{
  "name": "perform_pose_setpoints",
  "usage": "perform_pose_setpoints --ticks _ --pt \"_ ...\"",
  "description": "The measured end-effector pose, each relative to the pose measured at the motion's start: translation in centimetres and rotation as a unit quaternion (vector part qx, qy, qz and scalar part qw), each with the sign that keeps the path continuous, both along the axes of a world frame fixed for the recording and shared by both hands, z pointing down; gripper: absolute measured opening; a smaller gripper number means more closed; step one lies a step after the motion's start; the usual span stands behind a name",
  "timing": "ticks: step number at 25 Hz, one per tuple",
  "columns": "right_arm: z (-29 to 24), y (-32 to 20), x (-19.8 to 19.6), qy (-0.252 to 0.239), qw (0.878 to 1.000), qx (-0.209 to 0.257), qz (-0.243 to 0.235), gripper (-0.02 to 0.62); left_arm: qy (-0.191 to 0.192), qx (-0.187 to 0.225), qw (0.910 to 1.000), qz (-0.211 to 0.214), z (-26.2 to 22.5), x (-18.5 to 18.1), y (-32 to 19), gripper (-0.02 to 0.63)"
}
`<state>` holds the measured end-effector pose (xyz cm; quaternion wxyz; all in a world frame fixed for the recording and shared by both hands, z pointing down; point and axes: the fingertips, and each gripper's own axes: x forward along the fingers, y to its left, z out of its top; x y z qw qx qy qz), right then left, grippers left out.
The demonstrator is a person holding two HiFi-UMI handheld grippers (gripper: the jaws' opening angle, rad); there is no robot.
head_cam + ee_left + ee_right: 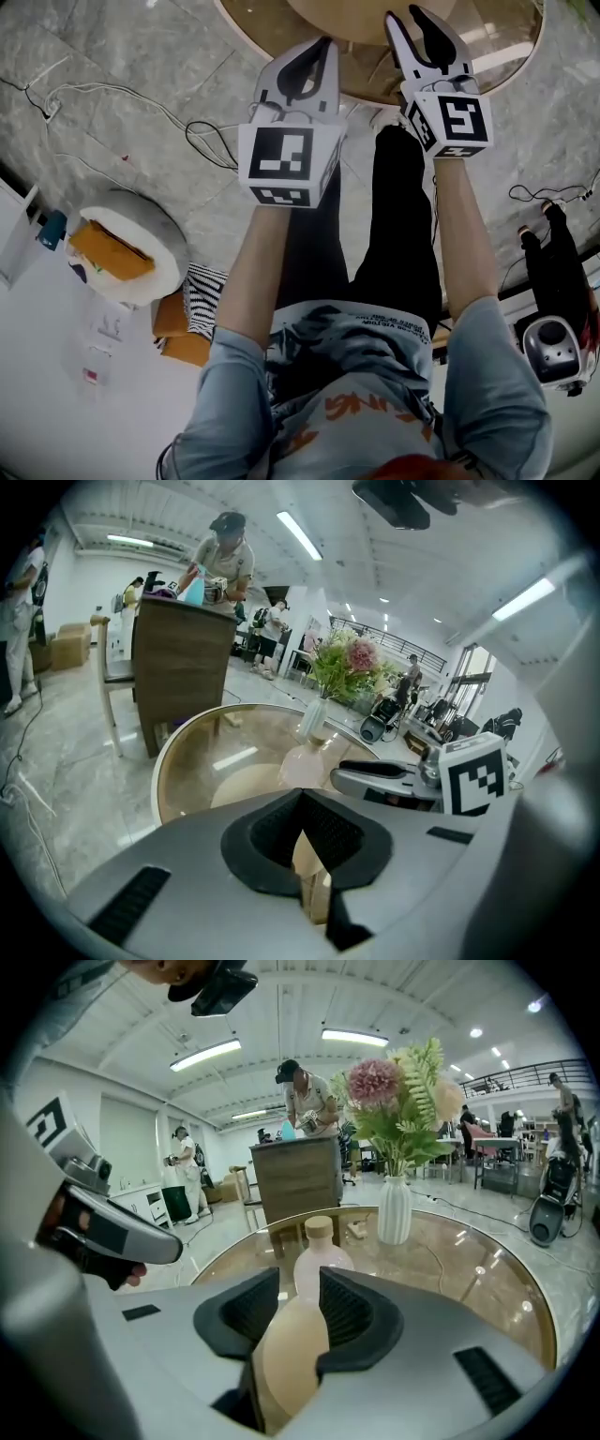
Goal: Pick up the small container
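The right tool (292,1281) is open. Its two jaws stand apart, and the small pink bottle (319,1258) shows in the gap between them. It looks a bit farther off, though that is hard to tell here, and nothing presses on it. I think the tool is lined up this way so it can slide around the bottle.

The bottle stands upright on the round glass desk (469,1260), in the middle of the right gripper view, left of a white vase (394,1208) of flowers.

The left tool (300,797) is closed and holds nothing.

I count two tools, one bottle, one vase, one desk.
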<state>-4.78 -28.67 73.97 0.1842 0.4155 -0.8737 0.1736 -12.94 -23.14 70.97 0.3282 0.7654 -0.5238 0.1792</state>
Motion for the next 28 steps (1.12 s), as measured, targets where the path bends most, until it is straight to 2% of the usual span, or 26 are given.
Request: perform_pose_setpoints --ticks 10,20,28 --pt "2.1 -4.8 -1.9 0.014 0.999 0.040 0.004 0.190 -0.002 -0.009 1.0000 -0.001 1.6 -1.1 -0.4 0.023" --pt "1.1 -7.3 -2.7 0.027 0.996 0.080 0.003 0.186 0.002 -0.018 0.9998 -0.004 1.4 -1.8 -0.3 0.023" --pt "1.1 -7.7 -2.3 0.026 0.995 0.092 0.029 0.175 0.002 -0.022 0.9998 0.002 1.7 -1.4 -0.3 0.023"
